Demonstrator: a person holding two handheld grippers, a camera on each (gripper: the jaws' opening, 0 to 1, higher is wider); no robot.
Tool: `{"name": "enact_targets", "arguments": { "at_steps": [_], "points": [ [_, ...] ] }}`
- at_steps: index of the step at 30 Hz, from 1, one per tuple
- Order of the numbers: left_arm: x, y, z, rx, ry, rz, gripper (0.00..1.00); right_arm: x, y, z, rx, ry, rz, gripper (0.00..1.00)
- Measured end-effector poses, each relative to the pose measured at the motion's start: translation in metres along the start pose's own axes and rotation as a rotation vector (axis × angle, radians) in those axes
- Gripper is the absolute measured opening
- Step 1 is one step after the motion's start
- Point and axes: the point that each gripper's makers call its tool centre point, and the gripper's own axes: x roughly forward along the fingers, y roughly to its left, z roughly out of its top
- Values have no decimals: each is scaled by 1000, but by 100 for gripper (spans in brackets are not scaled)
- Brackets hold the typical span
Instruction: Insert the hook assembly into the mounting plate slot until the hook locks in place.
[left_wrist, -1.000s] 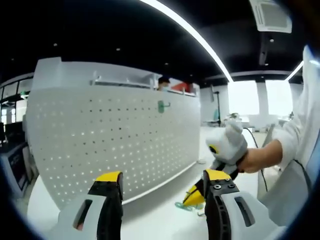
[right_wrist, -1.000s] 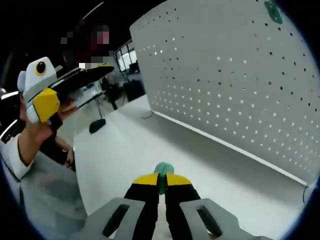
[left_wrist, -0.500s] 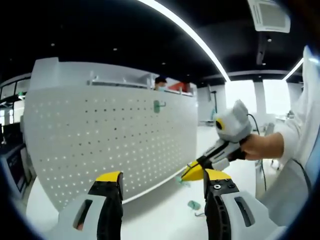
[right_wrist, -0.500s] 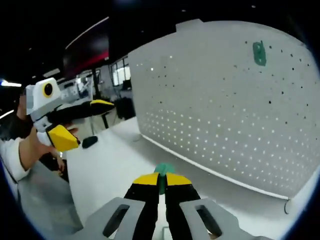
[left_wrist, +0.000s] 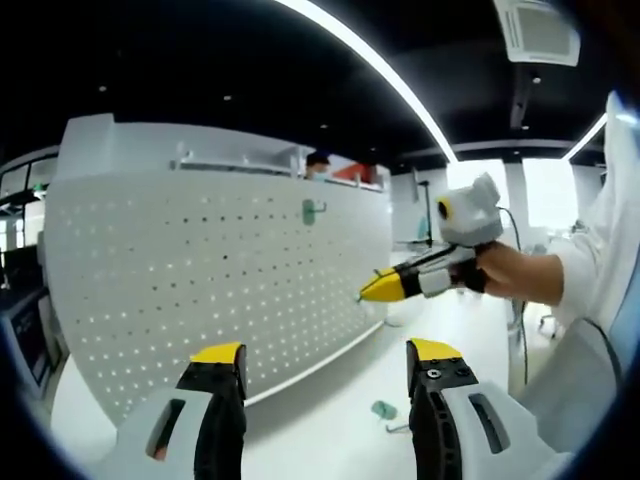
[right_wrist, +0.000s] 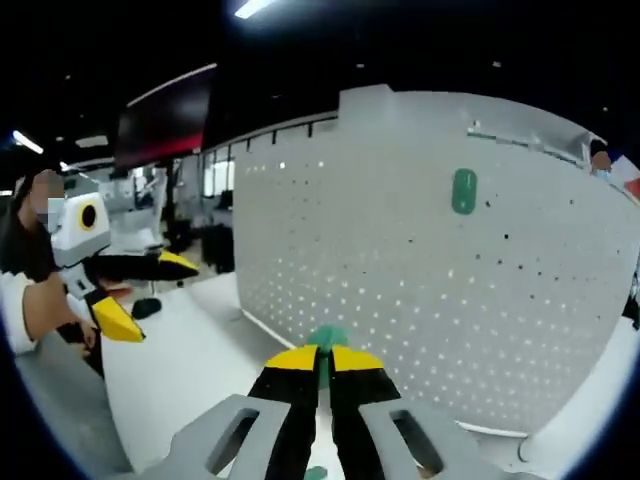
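A white pegboard mounting plate (left_wrist: 200, 290) (right_wrist: 450, 290) stands upright on the white table. One green hook (left_wrist: 313, 210) (right_wrist: 463, 190) hangs high on it. My right gripper (right_wrist: 322, 358) is shut on a second green hook (right_wrist: 326, 338), held in the air facing the board. In the left gripper view that right gripper (left_wrist: 385, 287) comes in from the right, in a person's hand, its yellow tips close to the board. My left gripper (left_wrist: 325, 358) is open and holds nothing; it appears at the left of the right gripper view (right_wrist: 140, 290).
A loose green piece (left_wrist: 383, 409) and a small metal part (left_wrist: 398, 428) lie on the table (left_wrist: 320, 440) in front of the board. A person's white sleeve (left_wrist: 590, 290) fills the right side. An office room lies behind.
The right gripper has risen from the table, with the green hook in its jaws, and now points at the pegboard. The left gripper has stayed put and open.
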Motion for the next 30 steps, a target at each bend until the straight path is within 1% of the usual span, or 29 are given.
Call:
{"name": "enact_targets", "arguments": {
  "at_steps": [4, 5, 11, 18, 21, 30],
  "points": [
    [0, 0, 1, 1, -4, 0, 67, -4, -10, 10, -28, -39, -39, 1],
    [0, 1, 1, 2, -4, 0, 67, -5, -14, 14, -34, -59, -55, 1],
    [0, 2, 0, -2, 1, 1, 66, -9, -25, 24, -44, -98, -92, 1],
    [1, 0, -2, -4, 7, -7, 66, -17, -43, 46, -107, -159, -155, 1],
    [1, -1, -2, -4, 4, -7, 66, -20, -48, 55, -114, -189, -178, 1],
    [1, -1, -2, -3, 5, -8, 66, -29, -72, 84, -174, -277, -268, 1]
  ]
}}
